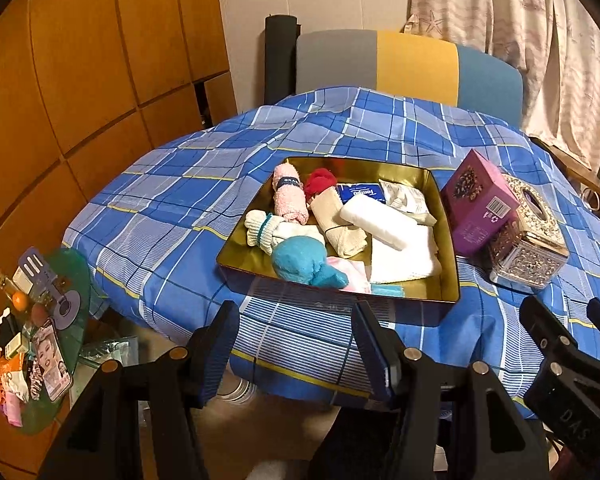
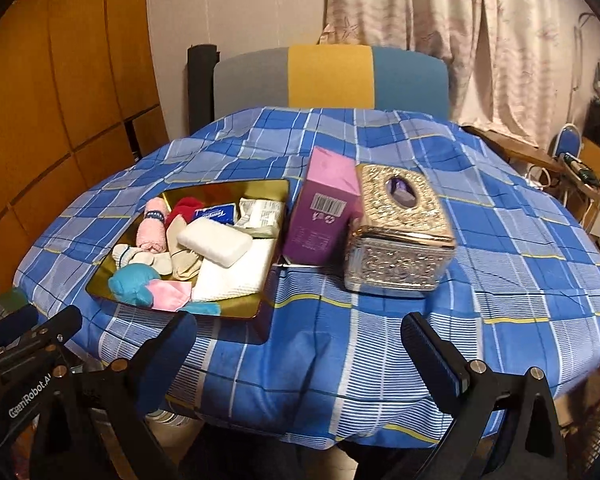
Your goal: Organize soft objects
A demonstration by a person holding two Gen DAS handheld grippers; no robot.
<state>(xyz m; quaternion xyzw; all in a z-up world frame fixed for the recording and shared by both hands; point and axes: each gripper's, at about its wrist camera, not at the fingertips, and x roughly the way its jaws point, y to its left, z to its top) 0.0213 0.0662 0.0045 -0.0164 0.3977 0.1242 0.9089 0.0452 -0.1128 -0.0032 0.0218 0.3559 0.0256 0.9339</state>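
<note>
Resting on the blue plaid cloth of the tabletop (image 1: pixel 172 216), a gold tin tray (image 1: pixel 236 258) holds the soft things: a pink rolled towel (image 1: pixel 288 196), a red cloth (image 1: pixel 320 182), a blue Tempo tissue pack (image 1: pixel 360 192), a white folded towel (image 1: pixel 404 256), a beige roll (image 1: pixel 340 228), white socks (image 1: pixel 276 230) and a teal sock bundle (image 1: pixel 304 262). Just right of the tray stands a purple box (image 2: pixel 320 216), touching an ornate silver tissue box (image 2: pixel 400 236). The left gripper (image 1: pixel 296 344) and right gripper (image 2: pixel 300 352) hover at the near edge, jaws spread wide with nothing between them.
</note>
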